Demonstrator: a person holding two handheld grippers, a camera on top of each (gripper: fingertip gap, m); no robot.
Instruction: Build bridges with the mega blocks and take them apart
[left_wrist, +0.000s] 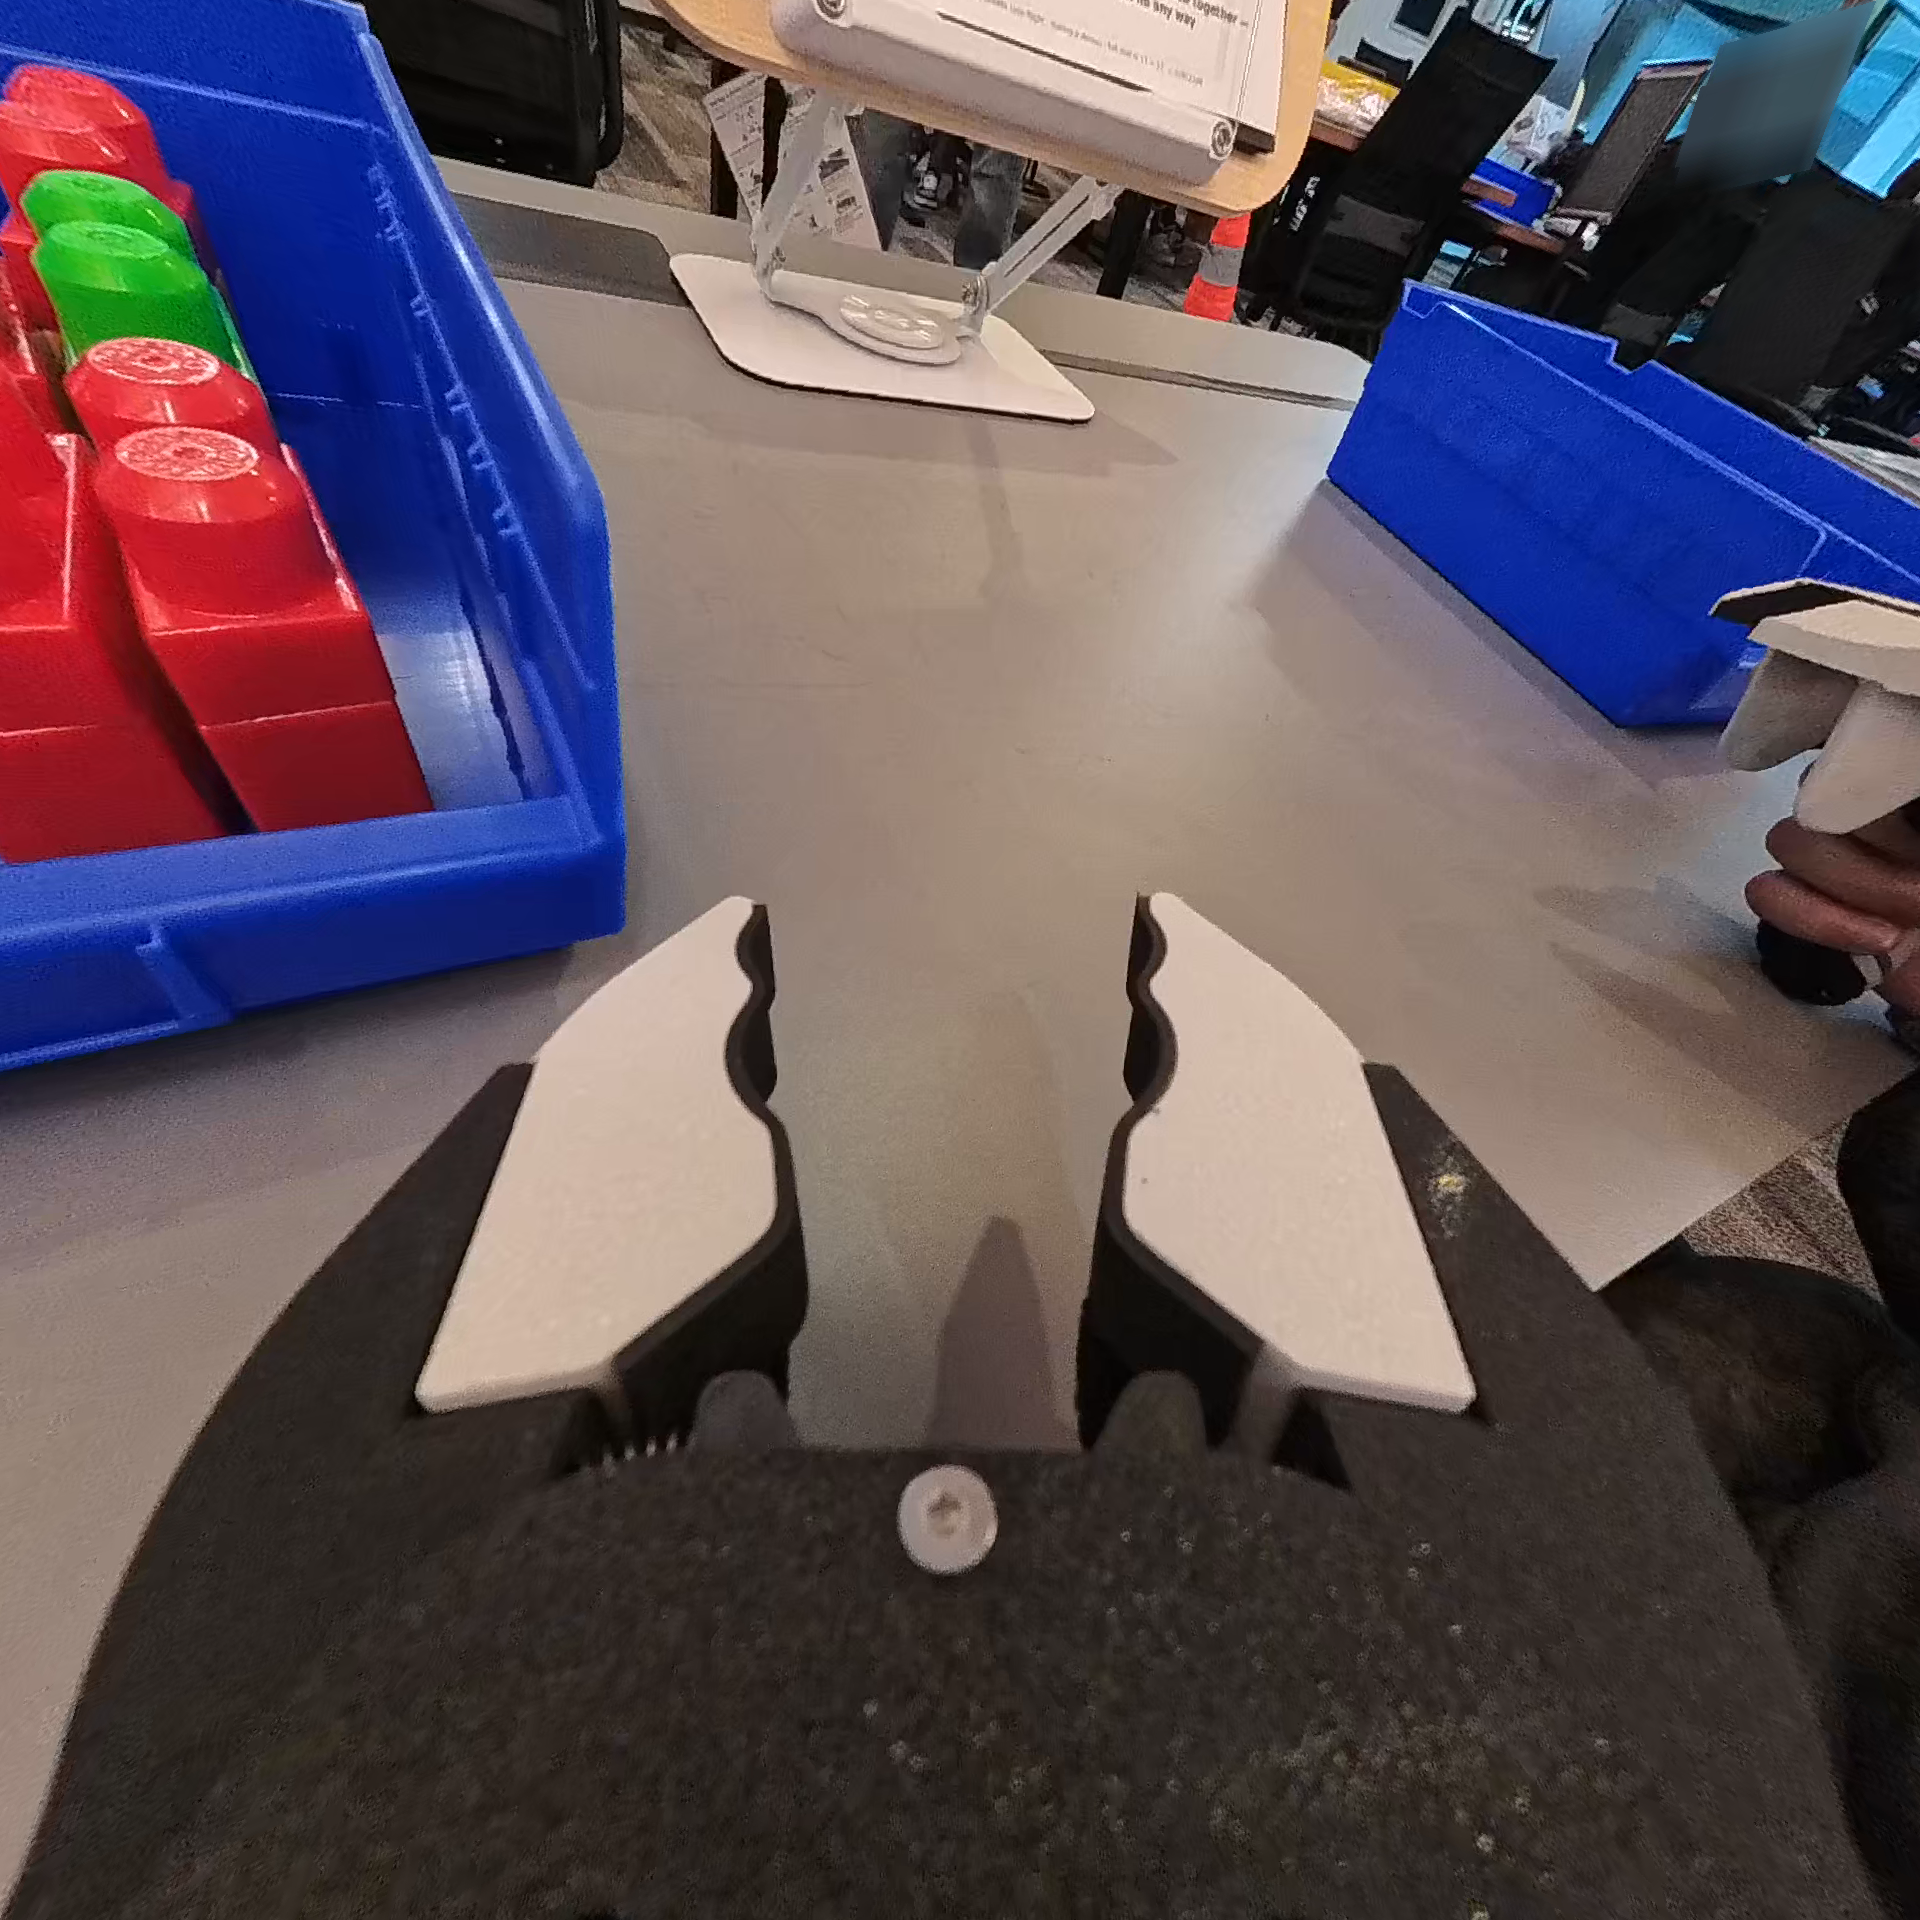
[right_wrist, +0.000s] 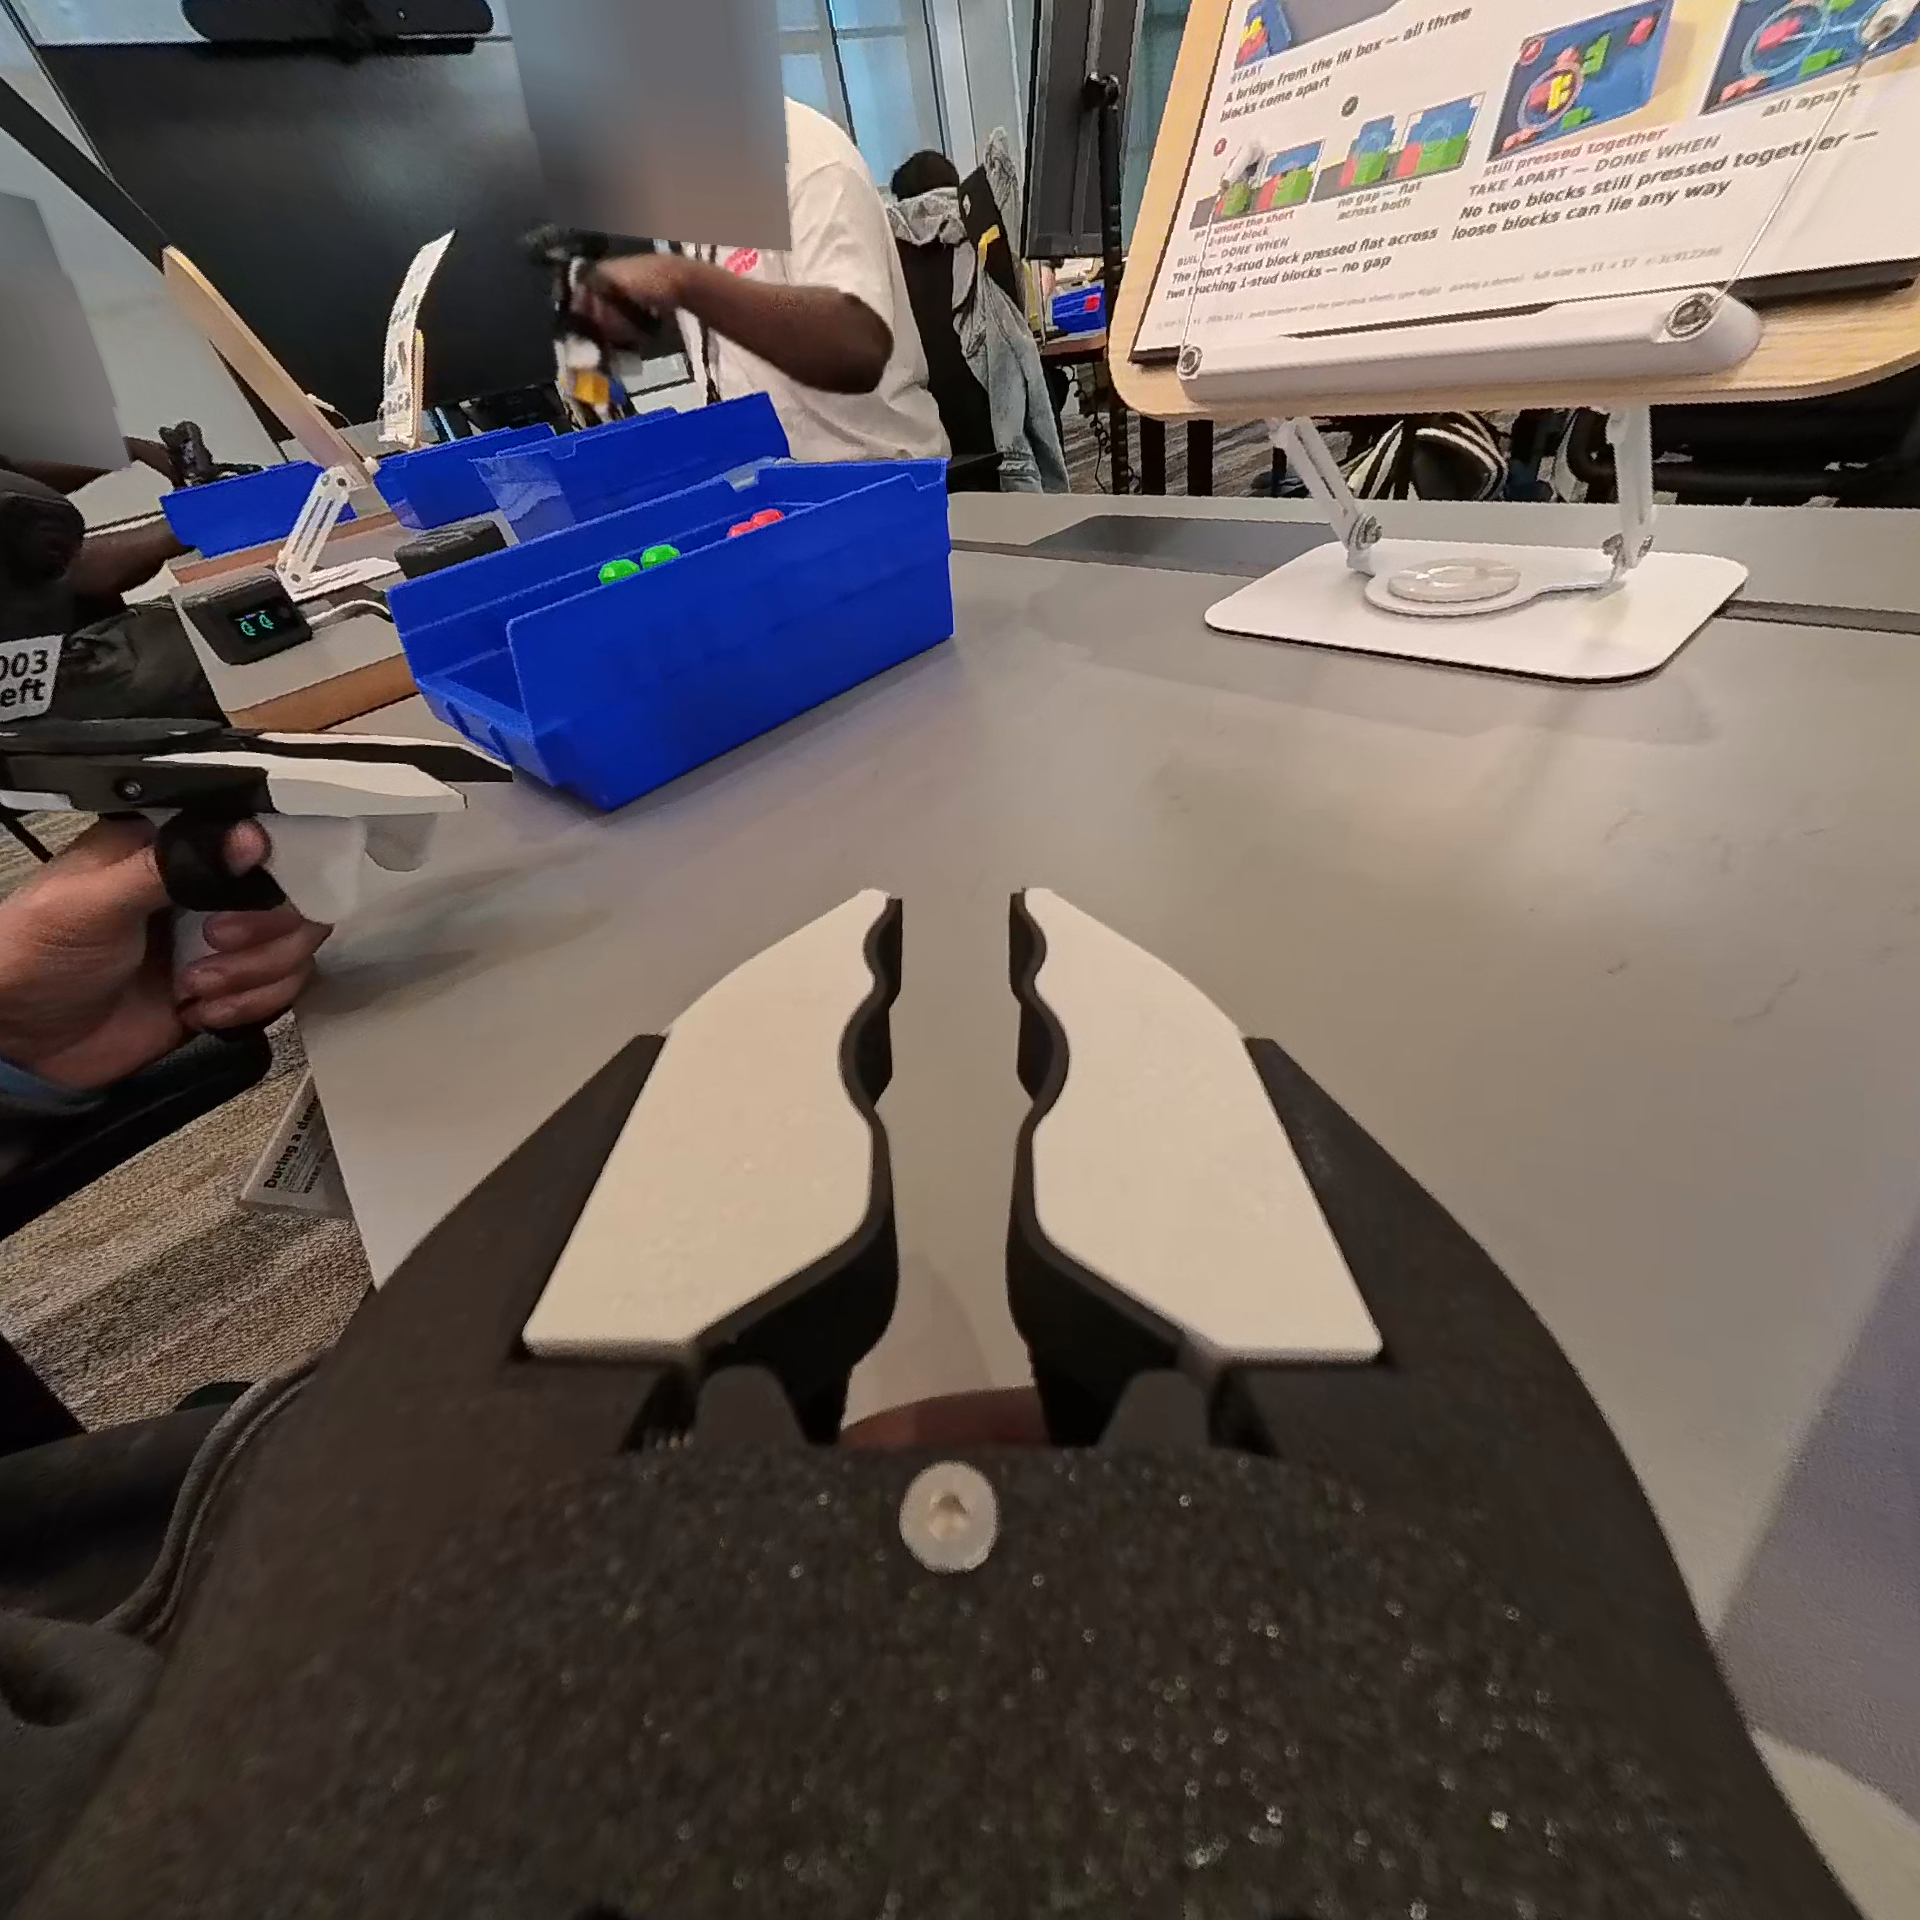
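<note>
The left gripper (left_wrist: 951, 914), black-bodied with white-faced fingers, is hovering over the grey tabletop (left_wrist: 935, 644) with its jaws spread wide and nothing between them. The right gripper (right_wrist: 954, 904) is hanging over the same table with only a narrow gap between its fingers, also empty. Just left of the left gripper a blue plastic bin (left_wrist: 499, 499) is sitting on the table, holding the red mega blocks (left_wrist: 239, 582) and green mega blocks (left_wrist: 125, 281) crowded together, studs up. A second blue plastic bin (left_wrist: 1579, 499) is lying far right. At the far edge a white tilting stand (right_wrist: 1475, 592) is carrying a printed instruction sheet (right_wrist: 1455, 187) with pictures and text. The left gripper bears a small lettered label, seen in the right wrist view.
</note>
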